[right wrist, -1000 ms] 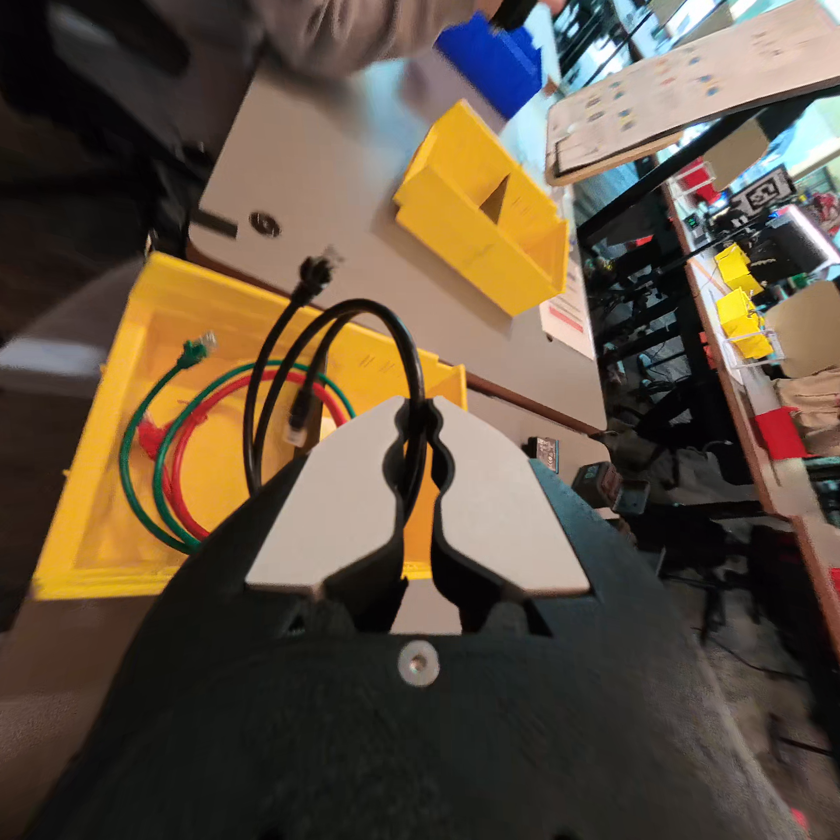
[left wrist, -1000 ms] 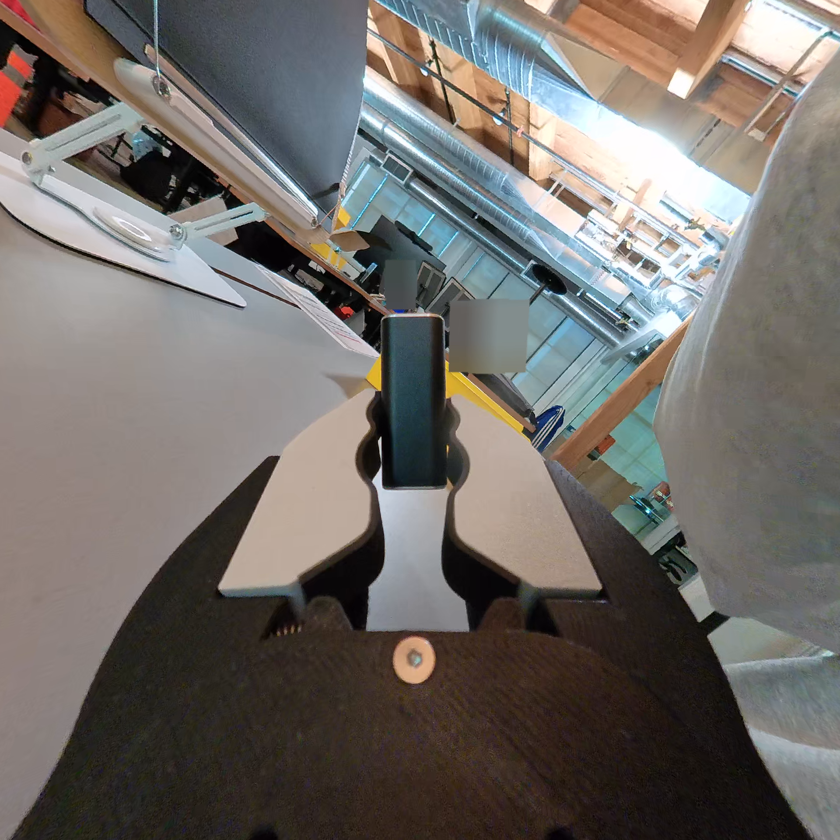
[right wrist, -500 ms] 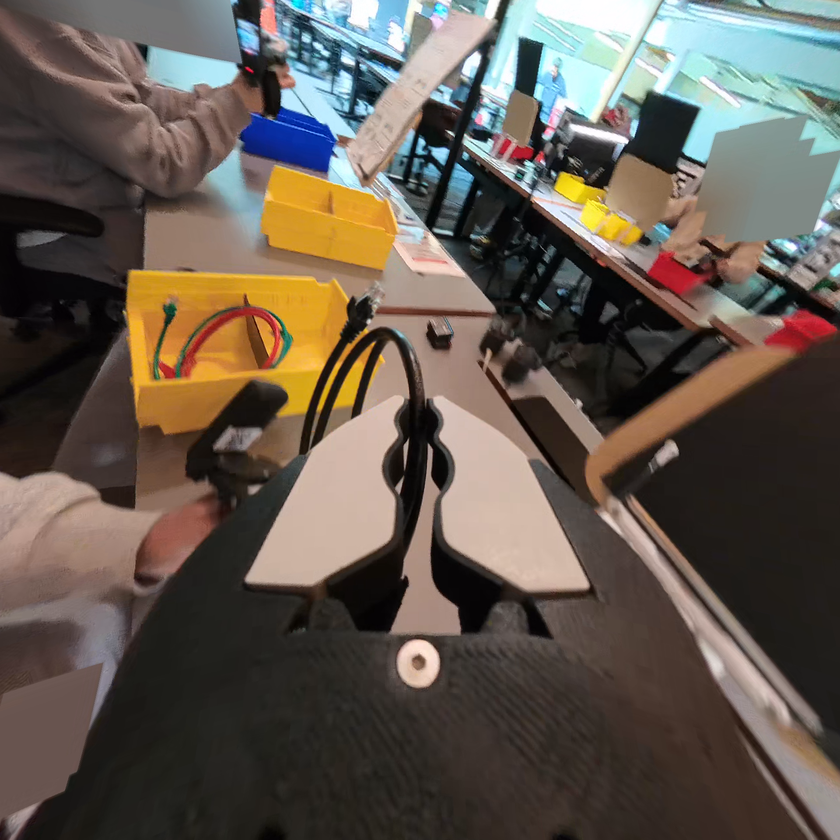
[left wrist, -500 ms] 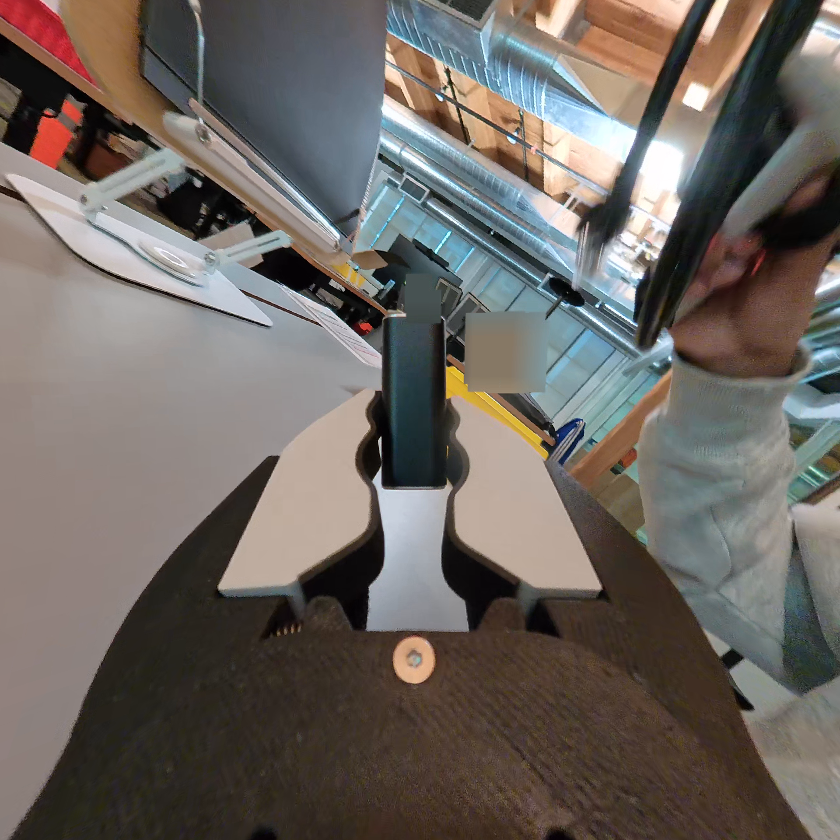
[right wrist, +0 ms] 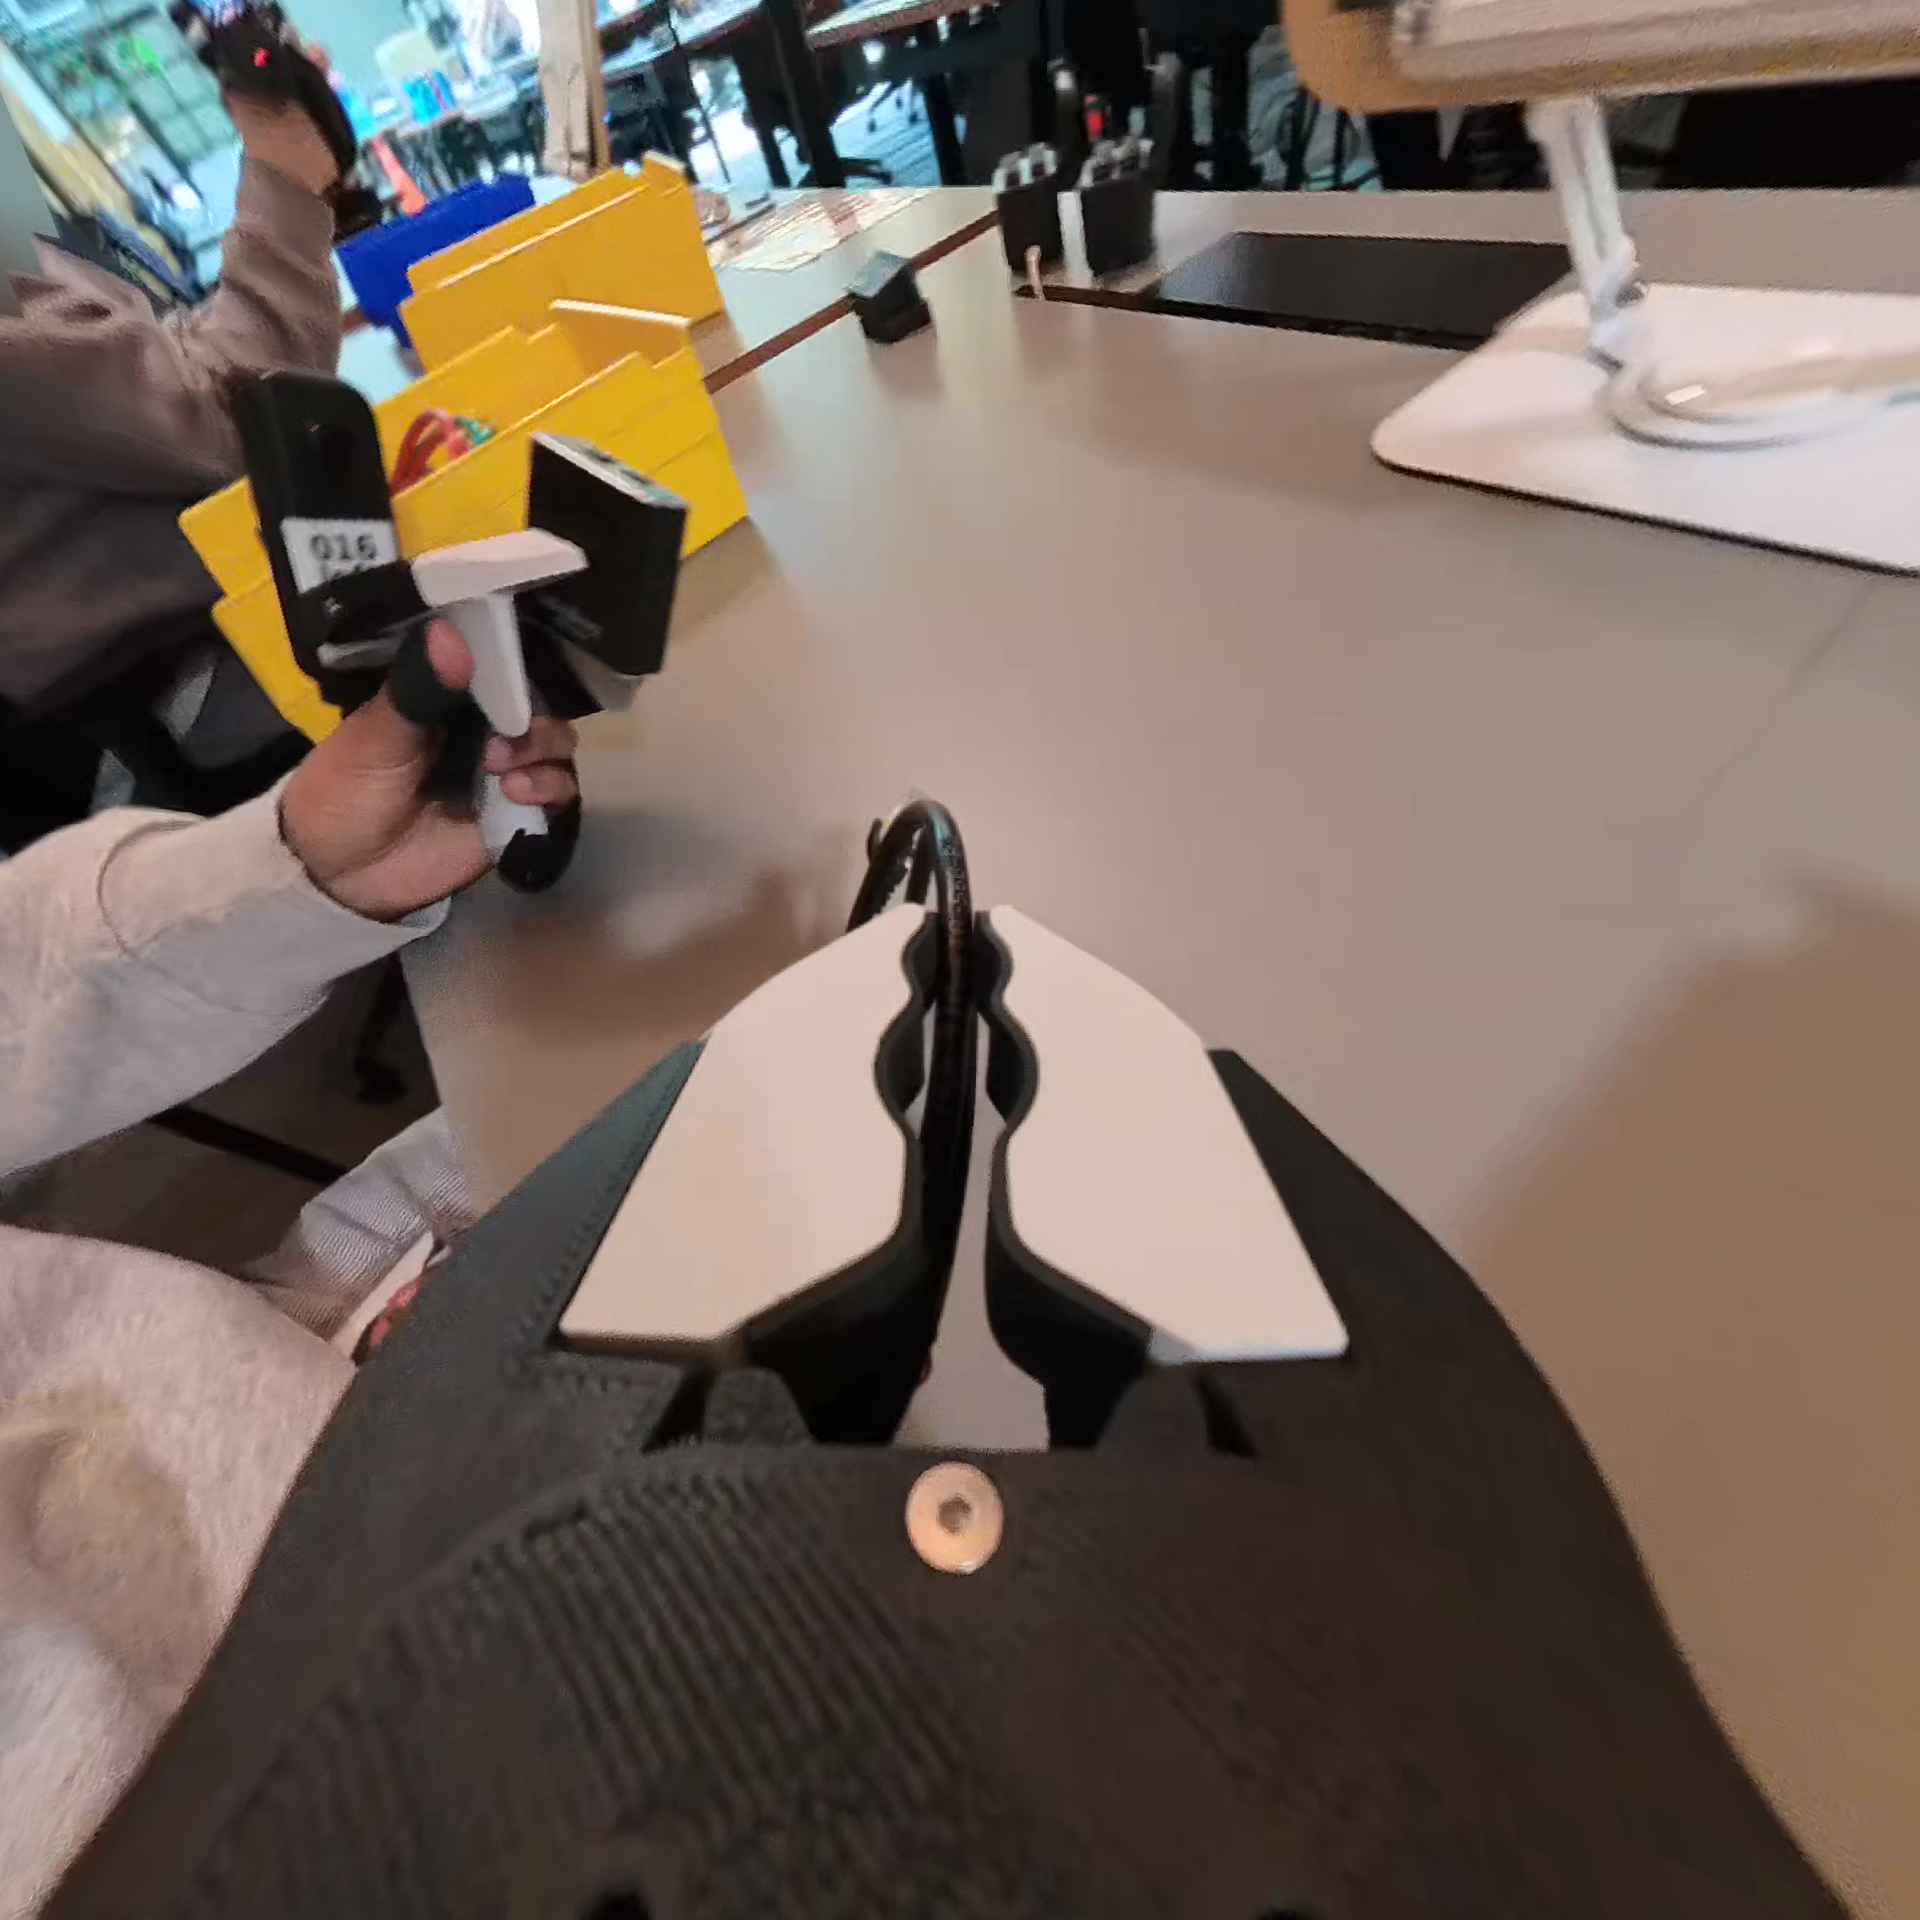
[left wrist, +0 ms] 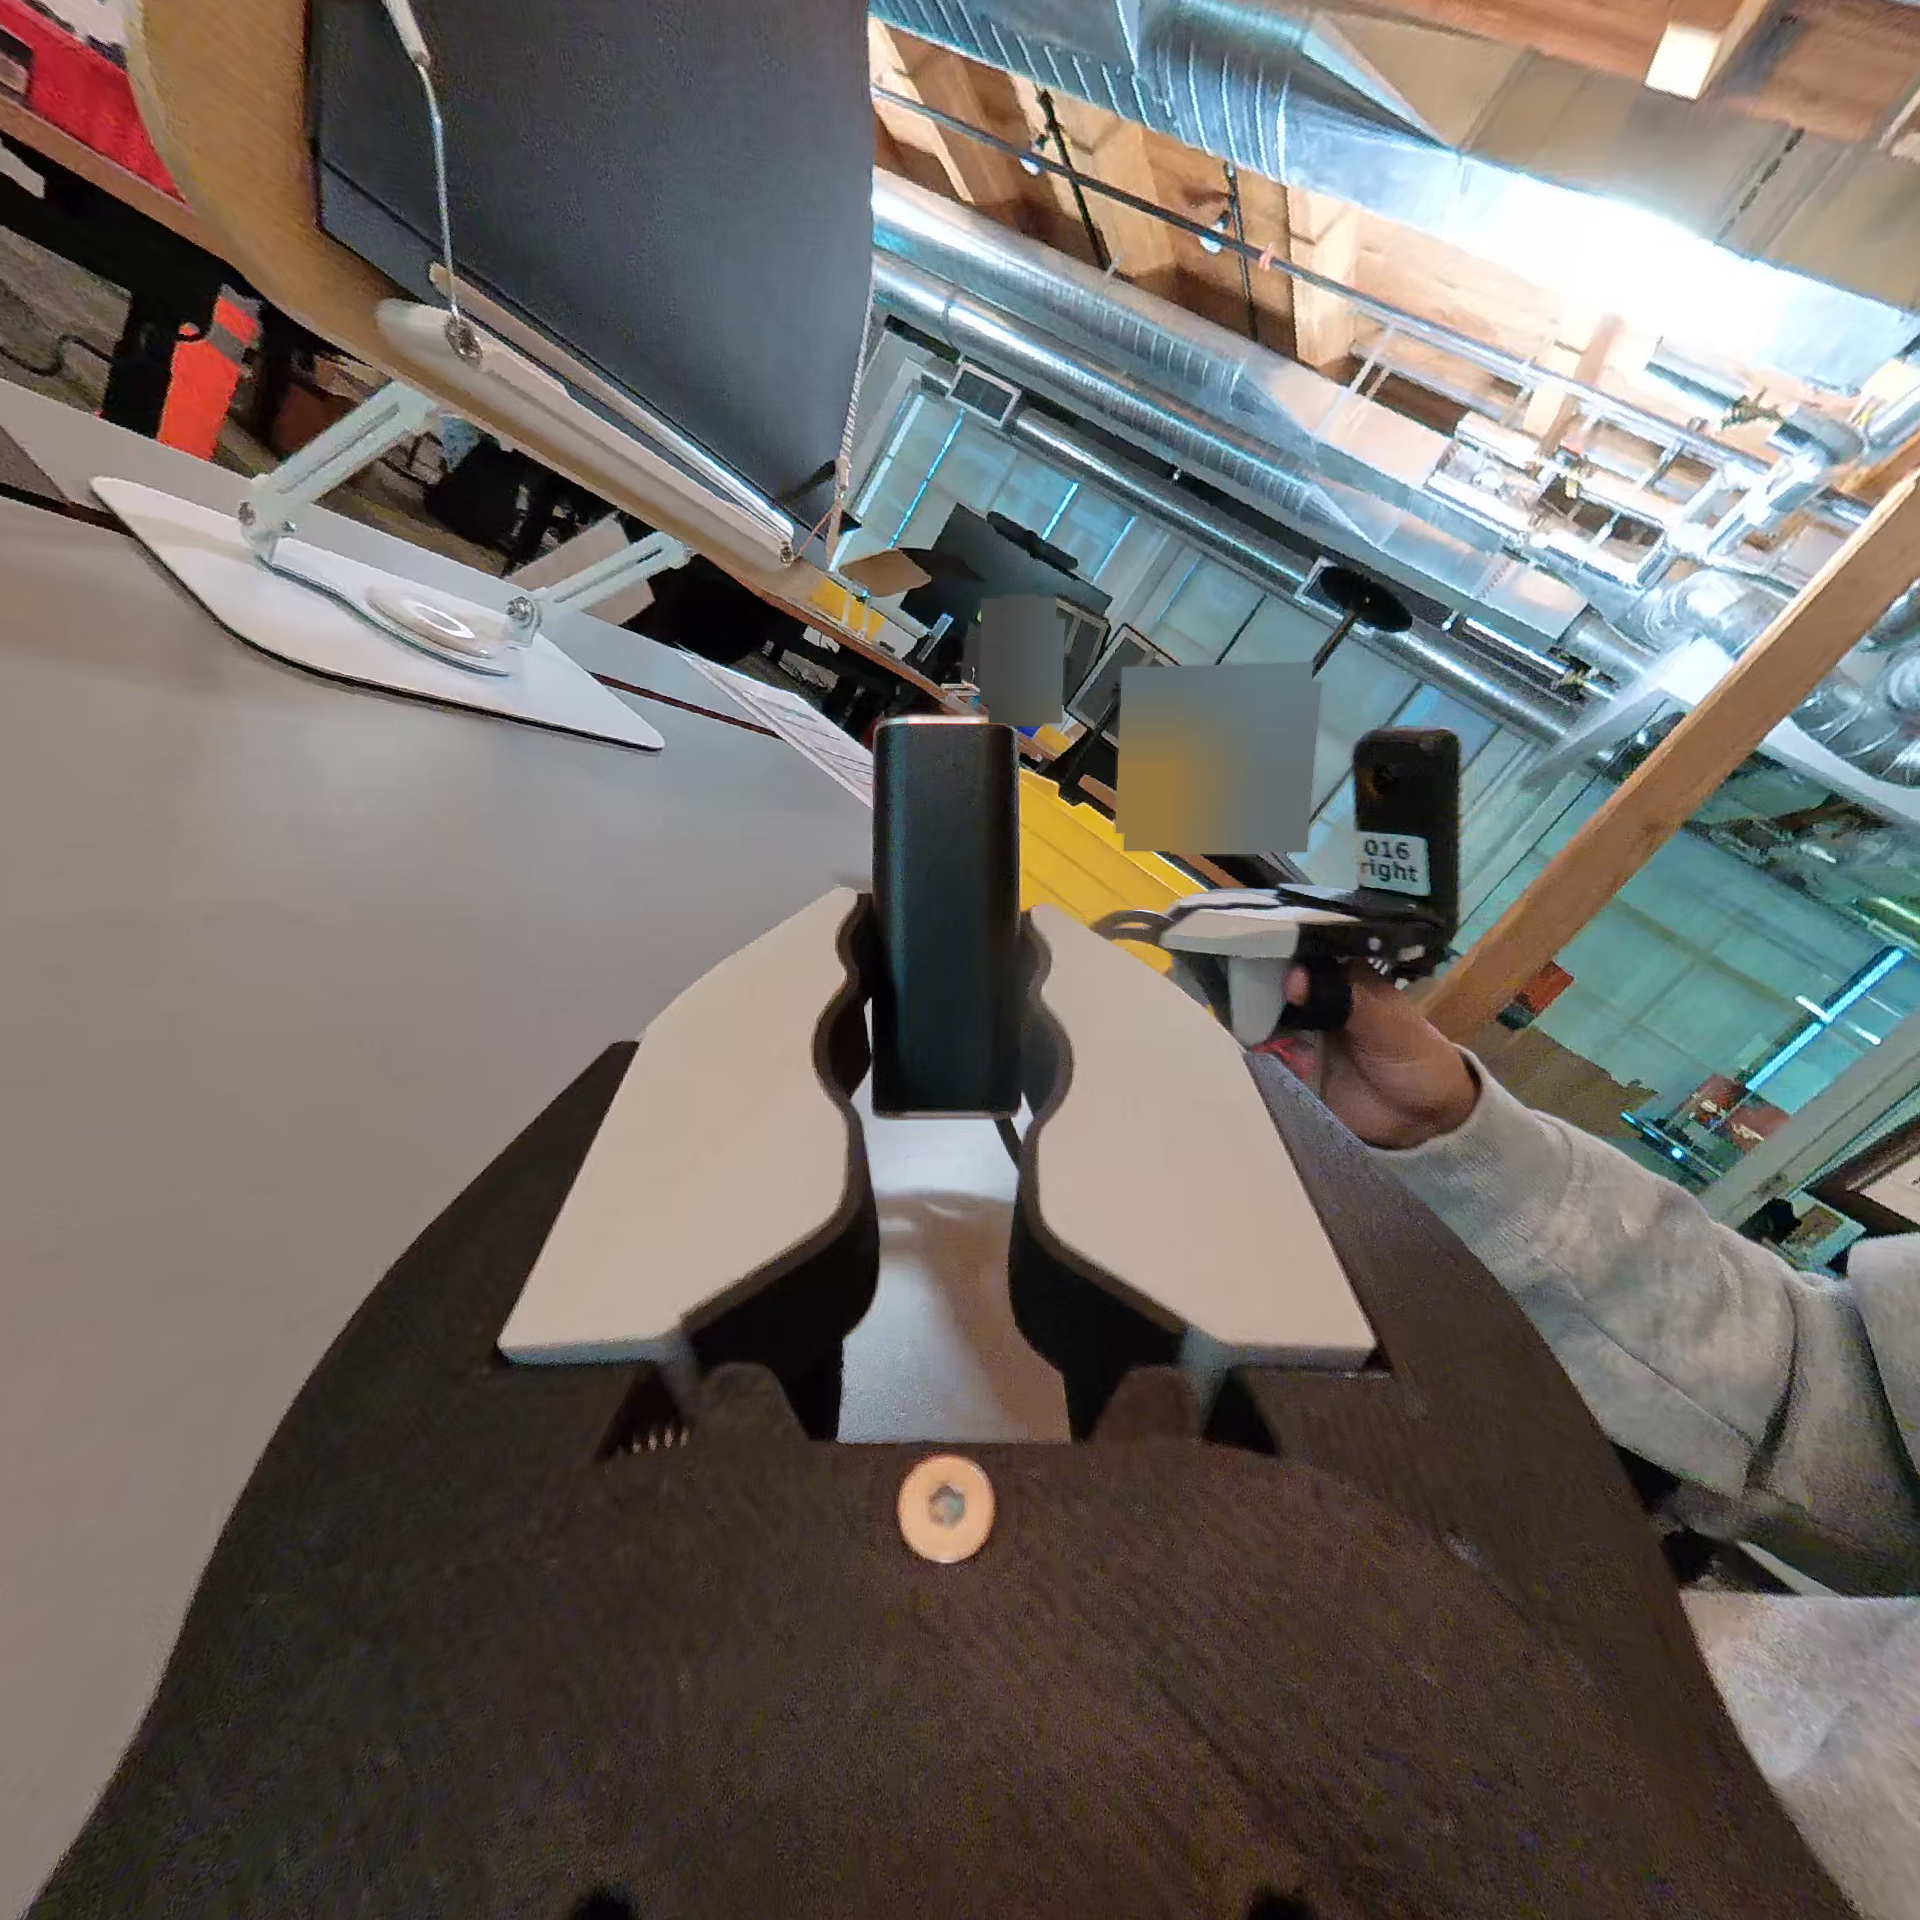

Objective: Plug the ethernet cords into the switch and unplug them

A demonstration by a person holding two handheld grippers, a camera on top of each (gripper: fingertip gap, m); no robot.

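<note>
- The switch (left wrist: 943, 914), a small black box, stands on end between the two fingers of the left hand-held gripper (left wrist: 943, 971), which is clamped on its sides; it is held above the grey counter (left wrist: 312, 987).
- In the right wrist view the same switch (right wrist: 613, 561) shows at the far left, its port side turned up and away (the ports themselves are too small to make out).
- The black ethernet cord (right wrist: 951, 935) is pinched between the fingers of the right hand-held gripper (right wrist: 951, 940), closed tight on it; a loop of cord arches up just past the fingertips, over the counter.
- The plug ends of the black cord are hidden behind the fingers.
- A yellow bin (right wrist: 582, 436) sits on the counter behind the left hand-held gripper, with red and green cords (right wrist: 436, 442) lying inside.
- A white monitor-stand base (right wrist: 1683, 436) rests on the counter's far right, well apart from both grippers.
- A second yellow bin and a blue bin (right wrist: 436, 234) stand farther back.
</note>
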